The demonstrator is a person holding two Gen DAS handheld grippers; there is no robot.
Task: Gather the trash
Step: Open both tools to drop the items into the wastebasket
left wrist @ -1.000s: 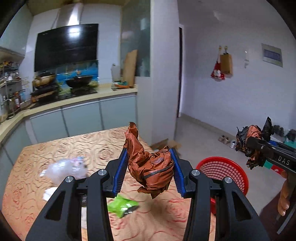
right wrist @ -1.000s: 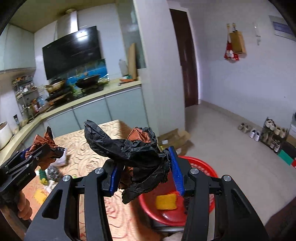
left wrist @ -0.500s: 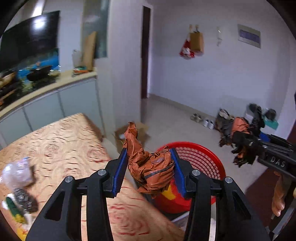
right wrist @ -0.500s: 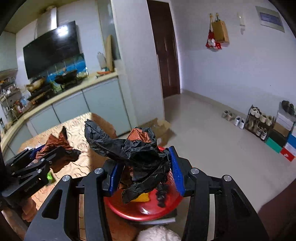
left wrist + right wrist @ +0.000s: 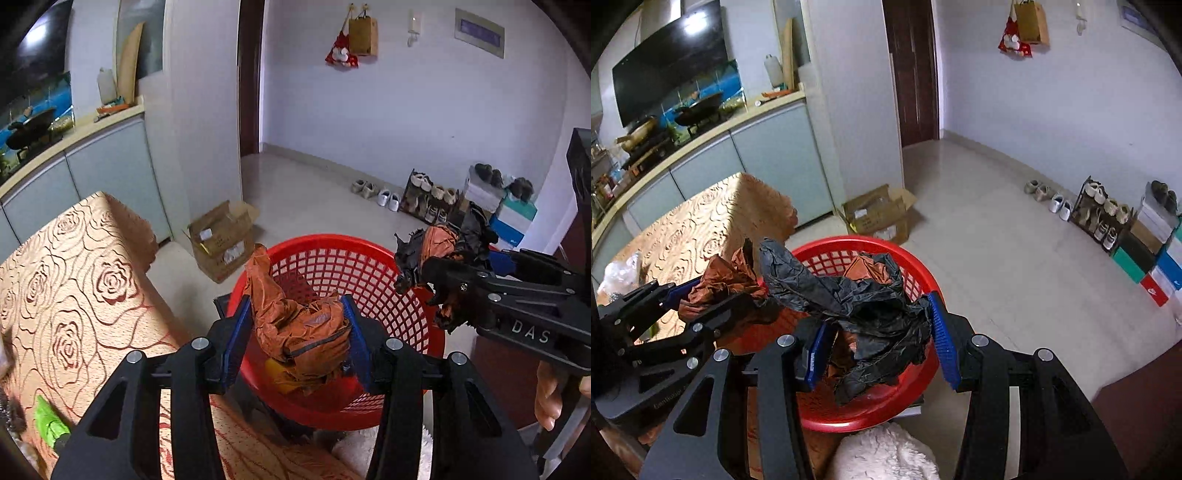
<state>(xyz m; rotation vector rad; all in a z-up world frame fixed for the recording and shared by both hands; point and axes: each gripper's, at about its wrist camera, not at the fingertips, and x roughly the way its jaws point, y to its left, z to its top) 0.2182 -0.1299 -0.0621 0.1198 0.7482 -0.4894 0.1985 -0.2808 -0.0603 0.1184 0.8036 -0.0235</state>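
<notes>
Both grippers over the red basket [image 5: 373, 254].
Left gripper [image 5: 295, 332] clamps an orange wrapper [image 5: 299, 325]; right gripper [image 5: 877, 339], at its 2 o'clock, clamps black plastic [image 5: 849, 295].

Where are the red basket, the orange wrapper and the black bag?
red basket [image 5: 369, 273]: left wrist view, inner mesh wall.
orange wrapper [image 5: 295, 325]: left wrist view, crumpled middle.
black bag [image 5: 864, 302]: right wrist view, crinkled middle.

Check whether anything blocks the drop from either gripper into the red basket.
Nothing visible does. The orange wrapper and black bag both hang over the open red basket, which holds only a yellow scrap.
</notes>
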